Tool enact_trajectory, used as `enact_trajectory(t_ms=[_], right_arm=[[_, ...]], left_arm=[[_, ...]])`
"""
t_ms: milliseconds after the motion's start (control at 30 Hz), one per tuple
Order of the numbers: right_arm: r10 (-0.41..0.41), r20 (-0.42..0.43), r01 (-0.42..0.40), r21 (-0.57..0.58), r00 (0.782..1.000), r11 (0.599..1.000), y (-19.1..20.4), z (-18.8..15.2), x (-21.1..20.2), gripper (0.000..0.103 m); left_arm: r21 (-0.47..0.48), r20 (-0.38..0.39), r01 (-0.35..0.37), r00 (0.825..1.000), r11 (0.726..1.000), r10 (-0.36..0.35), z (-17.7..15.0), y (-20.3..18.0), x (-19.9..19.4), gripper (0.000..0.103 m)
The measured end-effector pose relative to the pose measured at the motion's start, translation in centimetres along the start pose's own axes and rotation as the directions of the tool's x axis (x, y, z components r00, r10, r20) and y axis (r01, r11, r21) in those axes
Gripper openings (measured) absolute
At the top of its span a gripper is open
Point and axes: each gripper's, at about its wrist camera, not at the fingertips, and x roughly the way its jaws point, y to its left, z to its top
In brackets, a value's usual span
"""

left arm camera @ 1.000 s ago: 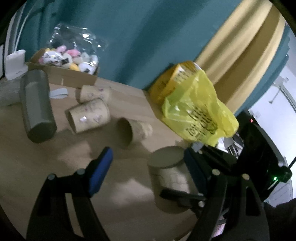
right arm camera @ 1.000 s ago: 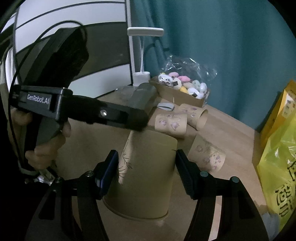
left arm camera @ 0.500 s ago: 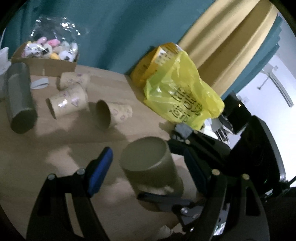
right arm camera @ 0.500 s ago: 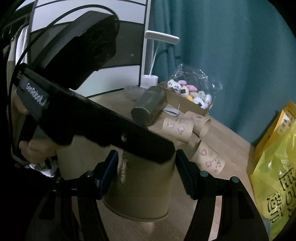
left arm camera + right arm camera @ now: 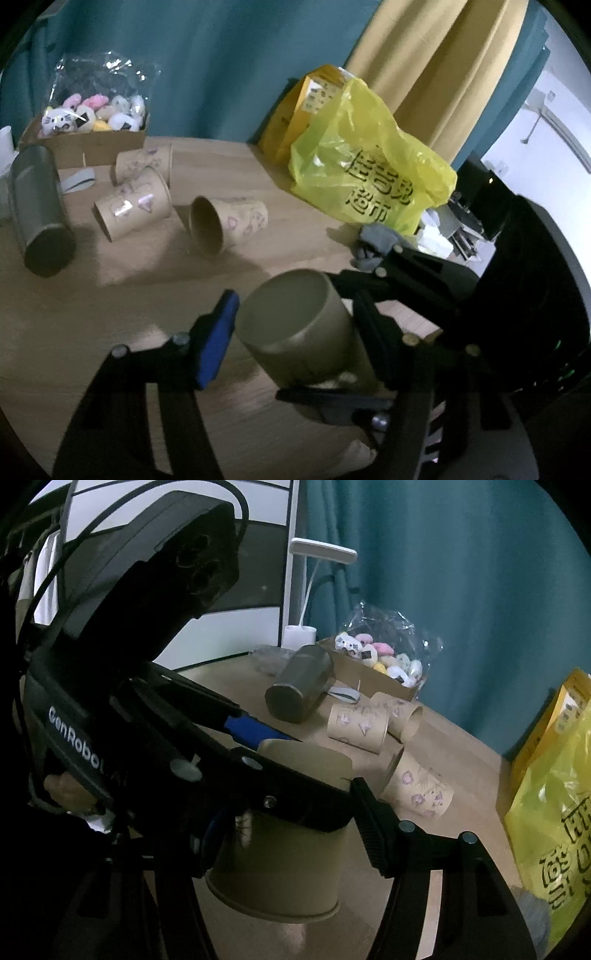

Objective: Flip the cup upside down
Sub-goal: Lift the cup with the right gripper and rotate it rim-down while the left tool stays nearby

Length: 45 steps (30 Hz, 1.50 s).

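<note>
A plain brown paper cup (image 5: 280,856) stands upside down on the wooden table, rim down, flat base up (image 5: 288,306). My right gripper (image 5: 291,845) is shut on the cup's sides. My left gripper (image 5: 291,339) straddles the cup's upper part from the other side. Its blue pad (image 5: 218,343) is close to the cup wall with a small gap, and its other finger is hidden behind the right gripper's frame (image 5: 406,291). The left gripper's body (image 5: 155,738) hides the cup's top in the right wrist view.
Three printed paper cups (image 5: 136,206) (image 5: 229,225) (image 5: 144,162) lie on their sides farther back, next to a grey cylinder (image 5: 37,206). A cardboard box of small plush toys (image 5: 88,125) stands by the teal curtain. A yellow plastic bag (image 5: 369,173) sits to the right.
The left gripper has moved in over the cup, so the cup now sits between its fingers. The cup stays rim down in the right gripper.
</note>
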Motion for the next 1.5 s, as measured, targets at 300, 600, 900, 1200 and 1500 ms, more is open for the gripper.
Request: enact_trajectory(t_ms=[300,600,900,1200,1500], right_arm=[[-0.016,0.009,0.016,0.000,1.000,1.000,0.5,-0.9,0.0,0.065],[-0.038,-0.012,0.038,0.005,0.999,0.999,0.6,-1.3,0.8,0.064],[-0.013,-0.072,0.018,0.075,0.997,0.997,0.5,-2.9,2.2,0.061],[-0.028,-0.072,0.036,0.109,0.997,0.993,1.4,-4.6,2.2,0.061],[-0.053,-0.085,0.061,0.105,0.995,0.993,1.3,-4.6,2.3,0.061]], left_arm=[[-0.080,-0.025,0.058,0.998,0.995,-0.060,-0.6,0.8,0.3,0.066],[0.025,0.011,-0.023,1.000,0.999,0.023,-1.1,-1.0,-0.3,0.065],[0.063,-0.026,-0.027,0.999,0.998,0.029,-2.7,-1.4,0.6,0.063],[0.073,-0.044,-0.035,0.998,0.997,0.038,-4.4,-1.6,1.2,0.062],[0.070,-0.059,-0.030,0.998,0.997,0.035,-5.0,-1.1,1.6,0.062]])
